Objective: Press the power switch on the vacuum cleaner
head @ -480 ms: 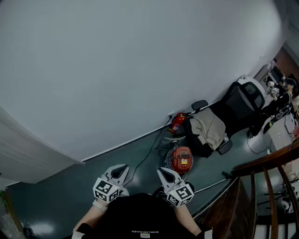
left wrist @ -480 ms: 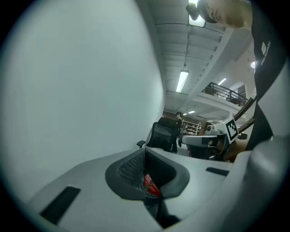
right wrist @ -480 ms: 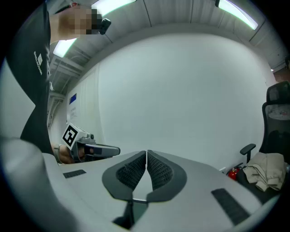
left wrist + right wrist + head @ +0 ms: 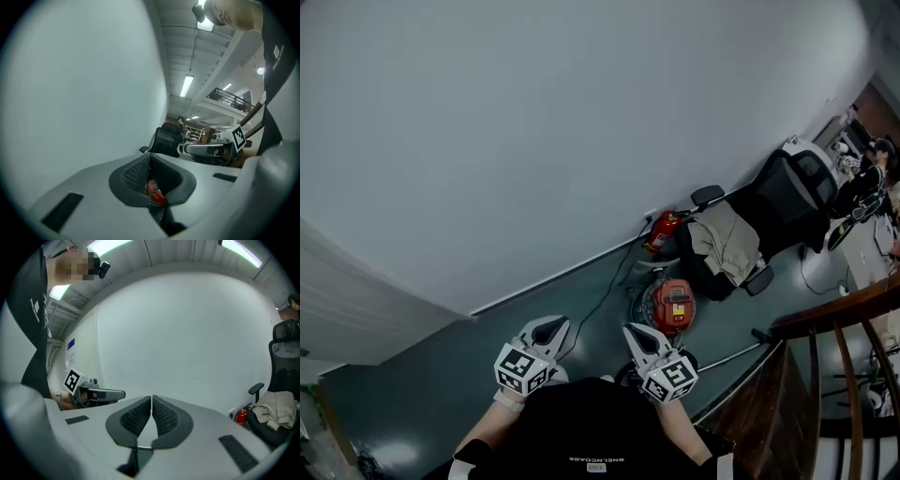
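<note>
The vacuum cleaner (image 4: 672, 305) is a round red-orange canister on the dark floor near the white wall. My right gripper (image 4: 635, 331) is held just left of it and nearer to me, jaws shut on nothing. My left gripper (image 4: 550, 325) is further left, also shut and holding nothing. In the left gripper view the pads meet at the tips (image 4: 150, 157), and a red patch (image 4: 154, 193) shows through the gap behind them. The right gripper (image 4: 206, 150) shows beside it. In the right gripper view the jaws (image 4: 151, 398) meet against the white wall, with the left gripper (image 4: 101, 393) at the left.
A red fire extinguisher (image 4: 662, 231) stands by the wall behind the vacuum. A black office chair (image 4: 787, 211) with beige cloth (image 4: 722, 239) on it lies to the right. A wooden stair railing (image 4: 834, 328) runs along the right. A dark cable (image 4: 605, 291) trails over the floor.
The head view has shifted slightly, so the vacuum and both grippers sit a little to the right. Both grippers stay shut and keep their places relative to the vacuum.
</note>
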Tool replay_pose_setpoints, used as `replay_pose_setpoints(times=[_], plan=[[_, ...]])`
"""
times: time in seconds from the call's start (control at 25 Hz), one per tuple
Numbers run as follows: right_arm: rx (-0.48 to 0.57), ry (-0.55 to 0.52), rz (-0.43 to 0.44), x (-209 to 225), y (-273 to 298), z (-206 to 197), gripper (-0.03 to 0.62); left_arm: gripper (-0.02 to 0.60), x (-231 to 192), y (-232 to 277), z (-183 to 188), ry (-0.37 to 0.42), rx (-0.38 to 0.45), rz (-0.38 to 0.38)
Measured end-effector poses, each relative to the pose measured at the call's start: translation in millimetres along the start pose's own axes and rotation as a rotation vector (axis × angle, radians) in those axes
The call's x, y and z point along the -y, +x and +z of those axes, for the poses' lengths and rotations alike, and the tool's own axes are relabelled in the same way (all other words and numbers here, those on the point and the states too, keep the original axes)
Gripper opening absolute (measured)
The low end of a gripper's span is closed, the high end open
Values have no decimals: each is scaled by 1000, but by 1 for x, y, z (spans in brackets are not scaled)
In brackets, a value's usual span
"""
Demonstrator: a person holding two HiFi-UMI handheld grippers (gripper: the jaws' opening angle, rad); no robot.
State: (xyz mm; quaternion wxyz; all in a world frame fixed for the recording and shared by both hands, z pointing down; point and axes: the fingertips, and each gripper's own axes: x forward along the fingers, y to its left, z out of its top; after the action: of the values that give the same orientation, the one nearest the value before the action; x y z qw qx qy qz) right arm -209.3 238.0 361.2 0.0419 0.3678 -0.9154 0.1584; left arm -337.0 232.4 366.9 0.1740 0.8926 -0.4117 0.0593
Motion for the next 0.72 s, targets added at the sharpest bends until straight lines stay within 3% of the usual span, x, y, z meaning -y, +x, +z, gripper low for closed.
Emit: replay_pose_setpoints(times=[0.28,0.44,0.72], plan=[[7,76,-52,-1,14,1,29,15,-15,-14,-1,19,-12,-31],[-3,76,-94,1,18,-3,29,15,-26,-21,-5,-21,-9,-41],[3,92,-117,33,18,-7,29,15,-23,15,-15,-12,-57,-87]])
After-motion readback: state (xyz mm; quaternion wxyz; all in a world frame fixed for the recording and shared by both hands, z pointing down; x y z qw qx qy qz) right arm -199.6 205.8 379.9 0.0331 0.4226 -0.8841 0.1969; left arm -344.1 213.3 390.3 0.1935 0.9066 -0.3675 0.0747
